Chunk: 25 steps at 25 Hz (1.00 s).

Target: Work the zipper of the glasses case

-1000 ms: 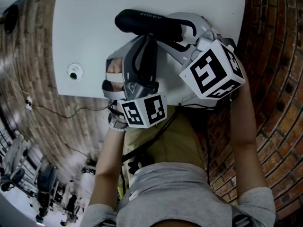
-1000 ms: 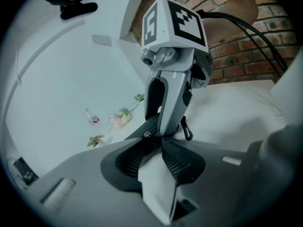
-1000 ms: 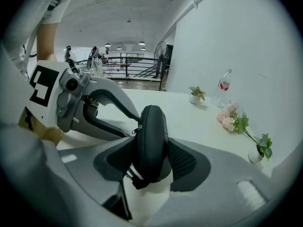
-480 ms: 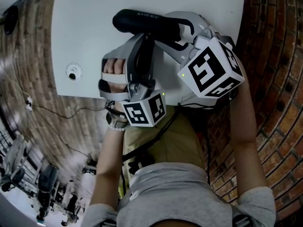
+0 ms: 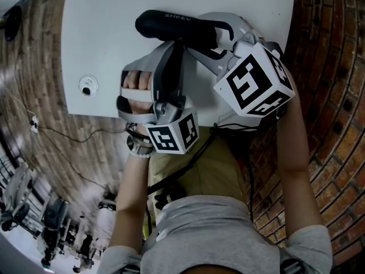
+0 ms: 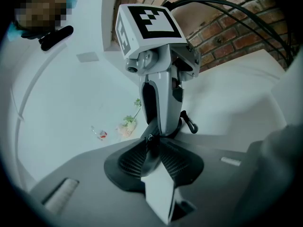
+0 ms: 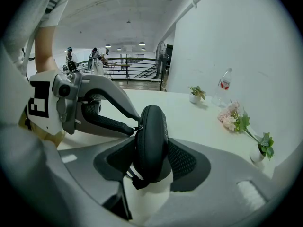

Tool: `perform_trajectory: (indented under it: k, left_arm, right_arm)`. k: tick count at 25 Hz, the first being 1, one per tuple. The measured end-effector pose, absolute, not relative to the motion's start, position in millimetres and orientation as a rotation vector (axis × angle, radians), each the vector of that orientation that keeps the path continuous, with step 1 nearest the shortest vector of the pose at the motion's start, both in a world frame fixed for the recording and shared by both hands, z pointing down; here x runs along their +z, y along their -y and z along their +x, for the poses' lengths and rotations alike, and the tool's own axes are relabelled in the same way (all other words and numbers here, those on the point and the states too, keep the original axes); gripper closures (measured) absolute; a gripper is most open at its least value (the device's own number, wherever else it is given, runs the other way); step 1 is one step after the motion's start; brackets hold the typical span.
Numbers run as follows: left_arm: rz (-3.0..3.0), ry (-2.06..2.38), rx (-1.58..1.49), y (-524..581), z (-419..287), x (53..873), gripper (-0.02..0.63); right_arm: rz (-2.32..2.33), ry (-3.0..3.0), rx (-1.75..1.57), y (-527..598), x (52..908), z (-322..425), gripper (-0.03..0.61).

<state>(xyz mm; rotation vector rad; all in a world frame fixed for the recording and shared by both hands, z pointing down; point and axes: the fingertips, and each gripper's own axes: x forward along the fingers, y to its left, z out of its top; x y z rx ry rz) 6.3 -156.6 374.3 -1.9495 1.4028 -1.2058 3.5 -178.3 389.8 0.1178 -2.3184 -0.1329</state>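
Note:
In the head view, a black glasses case (image 5: pixel 177 27) is held over the white table (image 5: pixel 102 33). My right gripper (image 5: pixel 219 36) is shut on it. Seen from the right gripper view, the case (image 7: pixel 150 141) stands on edge between the two dark pads, which press on both its sides. My left gripper (image 5: pixel 174 50) reaches in from the near side, and its fingertips (image 7: pixel 124 127) meet the case's rim at the zipper pull (image 7: pixel 137 126). In the left gripper view the left gripper (image 6: pixel 151 143) is closing its jaws, with the small metal pull (image 6: pixel 150 137) pinched at their tips.
A small round white fitting (image 5: pixel 89 86) sits in the table's left part. Against the far wall the table carries a bottle (image 7: pixel 225 86), pink flowers (image 7: pixel 234 117) and small potted plants (image 7: pixel 196 94). Brick floor (image 5: pixel 325 50) surrounds the table. The person's arms (image 5: pixel 296 170) hang below the grippers.
The left gripper has shifted slightly to the left and its hand shows more. The case and the right gripper have barely moved.

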Motion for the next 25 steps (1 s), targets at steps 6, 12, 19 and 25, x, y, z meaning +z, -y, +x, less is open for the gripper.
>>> perform_trajectory:
  k: [6, 12, 19, 25]
  left_arm:
    - [-1.930, -1.400, -1.199, 154.1, 6.0, 371.7, 0.547]
    - [-1.936, -1.408, -1.190, 152.5, 5.4, 368.2, 0.594]
    - [-2.026, -1.455, -1.156, 151.1, 3.8, 365.7, 0.591]
    - [-2.176, -1.557, -1.065, 150.5, 0.5, 362.8, 0.591]
  right_arm:
    - [0.117, 2.322, -0.123, 178.8, 389.4, 3.4, 0.359]
    - [0.111, 2.323, -0.126, 178.9, 388.6, 3.6, 0.359]
    - [0.110, 2.310, -0.150, 178.9, 389.1, 3.7, 0.359]
    - [0.110, 2.299, -0.170, 178.4, 389.8, 5.7, 0.359]
